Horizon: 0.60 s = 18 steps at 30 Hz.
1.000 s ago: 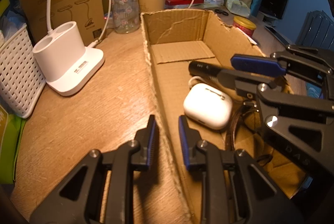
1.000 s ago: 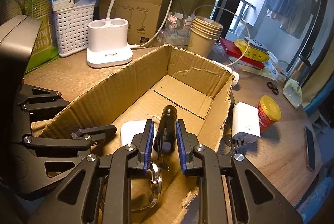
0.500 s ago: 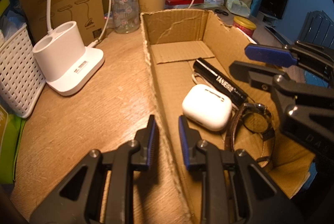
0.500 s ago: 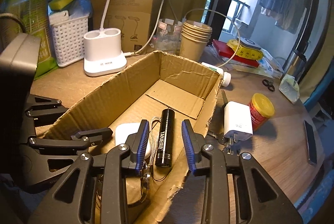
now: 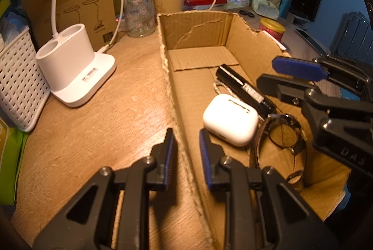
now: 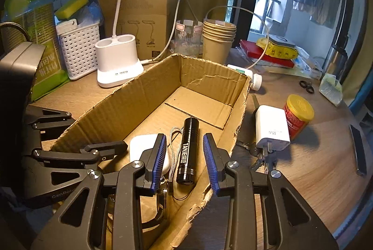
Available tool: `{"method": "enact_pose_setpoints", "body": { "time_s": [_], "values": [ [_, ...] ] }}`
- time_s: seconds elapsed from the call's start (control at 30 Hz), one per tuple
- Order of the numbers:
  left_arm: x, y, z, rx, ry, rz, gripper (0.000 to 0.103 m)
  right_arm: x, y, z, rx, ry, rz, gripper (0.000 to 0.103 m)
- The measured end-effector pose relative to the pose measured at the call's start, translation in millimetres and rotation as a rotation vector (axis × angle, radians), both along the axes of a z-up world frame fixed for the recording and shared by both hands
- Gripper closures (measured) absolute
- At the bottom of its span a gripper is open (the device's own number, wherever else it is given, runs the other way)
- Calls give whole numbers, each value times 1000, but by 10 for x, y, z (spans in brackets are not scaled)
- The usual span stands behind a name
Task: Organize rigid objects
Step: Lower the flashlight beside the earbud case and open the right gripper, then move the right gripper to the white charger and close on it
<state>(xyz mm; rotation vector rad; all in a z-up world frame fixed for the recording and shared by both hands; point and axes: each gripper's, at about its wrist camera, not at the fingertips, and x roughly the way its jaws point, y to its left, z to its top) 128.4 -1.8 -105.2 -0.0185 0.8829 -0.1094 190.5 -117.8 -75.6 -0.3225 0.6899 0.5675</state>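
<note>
Half the watch [image 6: 160, 194] hides behind the parted right gripper [image 6: 185, 162] above the flashlight [image 6: 187, 152]; left gripper [image 5: 185, 152] pinches the box's corrugated wall [image 5: 177, 124].

My left gripper [image 5: 185, 147] pinches the box [image 5: 171, 96] wall; inside lie an earbud case [image 5: 229, 119], flashlight [image 5: 242, 87] and watch [image 5: 285, 133].

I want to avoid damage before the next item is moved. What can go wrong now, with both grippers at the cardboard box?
1. The left gripper is shut on the box wall; a pull could tear it or drag the box.
2. The right gripper, its jaws just opened, hangs over the black flashlight; lifting carelessly could catch its cord or knock the white earbud case.
3. The watch beside them could get scratched.
</note>
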Motion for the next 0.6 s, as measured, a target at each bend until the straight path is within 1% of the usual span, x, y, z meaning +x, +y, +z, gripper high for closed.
{"method": "enact_pose_setpoints", "body": {
  "time_s": [0.23, 0.43, 0.5, 0.53, 0.57, 0.6],
  "values": [
    [-3, 6, 1, -6, 2, 2, 80, -29, -69, 15, 7, 12, 18, 68],
    [-2, 2, 0, -6, 2, 2, 80, -61, -133, 65, 19, -10, 9, 68],
    [-3, 5, 1, -6, 2, 2, 80, -61, -153, 87, 21, -20, 4, 61],
    [-3, 7, 1, -6, 2, 2, 80, -68, -170, 107, 29, -28, 1, 50],
    [-2, 7, 1, -6, 2, 2, 80, -78, -193, 137, 42, -36, 2, 33],
    [-2, 5, 0, -6, 3, 3, 80, -78, -220, 155, 41, -45, -12, 26]
  ]
}}
